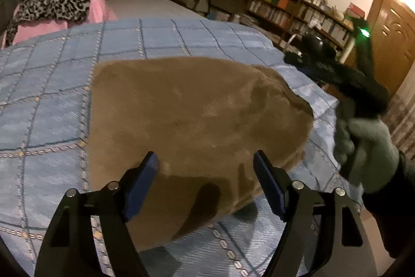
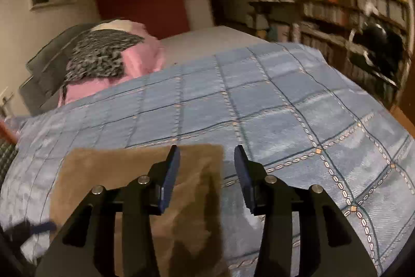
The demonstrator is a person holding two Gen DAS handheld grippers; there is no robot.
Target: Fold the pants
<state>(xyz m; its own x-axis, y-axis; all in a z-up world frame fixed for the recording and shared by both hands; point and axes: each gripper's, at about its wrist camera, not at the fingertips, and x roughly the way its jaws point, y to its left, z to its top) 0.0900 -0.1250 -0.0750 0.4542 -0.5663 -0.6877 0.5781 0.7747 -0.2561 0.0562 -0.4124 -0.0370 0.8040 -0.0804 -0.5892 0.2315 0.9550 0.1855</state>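
The brown fleece pants (image 1: 192,116) lie folded in a compact block on the blue checked bedspread (image 1: 46,100). My left gripper (image 1: 206,160) is open and empty, hovering just above the near edge of the pants. In the right wrist view the pants (image 2: 109,173) lie at the lower left, and my right gripper (image 2: 206,155) is open and empty above their right edge. The right gripper also shows in the left wrist view (image 1: 337,74), held by a gloved hand (image 1: 368,149) at the right, blurred.
A pink and leopard-print pile of bedding (image 1: 57,7) sits at the far left of the bed. Bookshelves (image 1: 293,9) line the far wall, with a wooden door (image 1: 391,40) at the right. The bed's right edge drops off near the gloved hand.
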